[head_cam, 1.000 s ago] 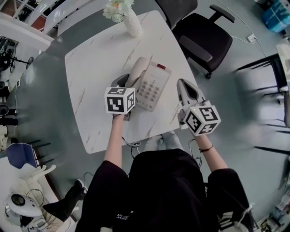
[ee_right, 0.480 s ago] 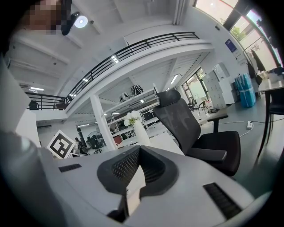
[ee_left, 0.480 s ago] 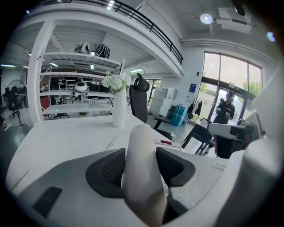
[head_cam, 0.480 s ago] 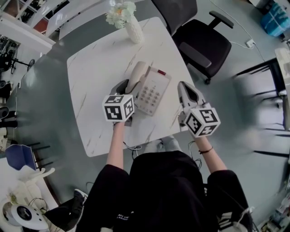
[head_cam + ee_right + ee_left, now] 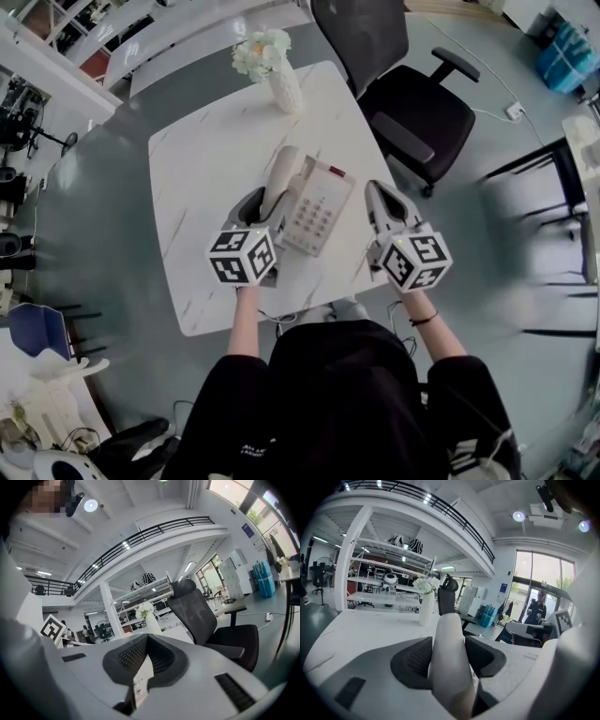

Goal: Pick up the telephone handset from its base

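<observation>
The white telephone handset (image 5: 281,176) is clamped between the jaws of my left gripper (image 5: 265,202) and tilts up over the left side of the phone base (image 5: 321,208) with its keypad. In the left gripper view the handset (image 5: 449,667) fills the gap between the dark pads (image 5: 412,660), with its far end pointing up. My right gripper (image 5: 378,193) hovers to the right of the base, over the table's right edge. Its jaws are closed together with nothing in them, as the right gripper view (image 5: 143,660) confirms.
The white marble table (image 5: 206,159) carries a white vase with flowers (image 5: 281,80) at its far edge. A black office chair (image 5: 412,103) stands behind the table on the right. A cord hangs off the table's near edge (image 5: 272,309).
My left gripper has risen with the handset in it, and the handset's far end has come up off the base. The right gripper rose slightly.
</observation>
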### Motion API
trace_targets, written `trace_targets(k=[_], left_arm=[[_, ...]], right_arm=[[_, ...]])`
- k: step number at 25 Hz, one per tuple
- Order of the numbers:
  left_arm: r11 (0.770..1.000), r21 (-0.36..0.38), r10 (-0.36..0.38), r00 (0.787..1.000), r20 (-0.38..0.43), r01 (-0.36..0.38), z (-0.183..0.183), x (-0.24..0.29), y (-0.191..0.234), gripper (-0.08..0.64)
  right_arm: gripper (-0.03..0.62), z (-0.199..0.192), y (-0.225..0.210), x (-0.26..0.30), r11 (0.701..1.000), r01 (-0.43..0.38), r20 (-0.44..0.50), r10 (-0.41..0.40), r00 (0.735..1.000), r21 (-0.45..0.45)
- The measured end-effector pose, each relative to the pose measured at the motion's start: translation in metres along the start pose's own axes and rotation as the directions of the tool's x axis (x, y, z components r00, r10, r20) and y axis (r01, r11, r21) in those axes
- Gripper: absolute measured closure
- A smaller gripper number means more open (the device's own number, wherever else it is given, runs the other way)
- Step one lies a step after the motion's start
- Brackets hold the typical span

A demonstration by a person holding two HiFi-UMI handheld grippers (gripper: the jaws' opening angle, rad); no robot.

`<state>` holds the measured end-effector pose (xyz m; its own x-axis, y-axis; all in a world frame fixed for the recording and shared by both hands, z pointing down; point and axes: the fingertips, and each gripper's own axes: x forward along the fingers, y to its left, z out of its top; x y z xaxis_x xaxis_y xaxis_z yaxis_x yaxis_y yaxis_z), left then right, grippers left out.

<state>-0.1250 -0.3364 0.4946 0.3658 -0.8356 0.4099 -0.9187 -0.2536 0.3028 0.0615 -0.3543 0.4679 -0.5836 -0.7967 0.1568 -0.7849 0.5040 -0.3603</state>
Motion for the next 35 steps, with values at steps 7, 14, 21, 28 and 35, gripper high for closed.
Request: trace_targets(k=[7, 14, 21, 28, 35], left_arm=[[1.0, -0.024, 0.003, 0.996, 0.093, -0.001, 0.025, -0.031, -0.006, 0.347], [0.999, -0.054, 0.011, 0.986, 0.166, -0.002, 0.043, -0.057, -0.007, 0.347], [0.995, -0.098, 0.023, 0.973, 0.229, 0.0, 0.052, -0.08, -0.006, 0.347], [0.993, -0.114, 0.05, 0.96, 0.275, -0.02, 0.057, -0.099, -0.003, 0.347], [0.991, -0.124, 0.079, 0.945, 0.317, -0.041, 0.066, -0.116, 0.003, 0.347]], right_arm=[[0.601, 0.012, 0.014, 0.003, 0.999, -0.036, 0.012, 0.036, 0.999, -0.023], [0.601, 0.023, 0.024, 0.006, 0.997, -0.062, 0.032, 0.064, 0.997, -0.04], [0.601, 0.03, 0.028, 0.004, 0.996, -0.077, 0.039, 0.079, 0.996, -0.051], [0.601, 0.033, 0.024, 0.001, 0.995, -0.08, 0.051, 0.083, 0.995, -0.062], [0.601, 0.044, 0.021, 0.0, 0.995, -0.072, 0.073, 0.077, 0.994, -0.07]])
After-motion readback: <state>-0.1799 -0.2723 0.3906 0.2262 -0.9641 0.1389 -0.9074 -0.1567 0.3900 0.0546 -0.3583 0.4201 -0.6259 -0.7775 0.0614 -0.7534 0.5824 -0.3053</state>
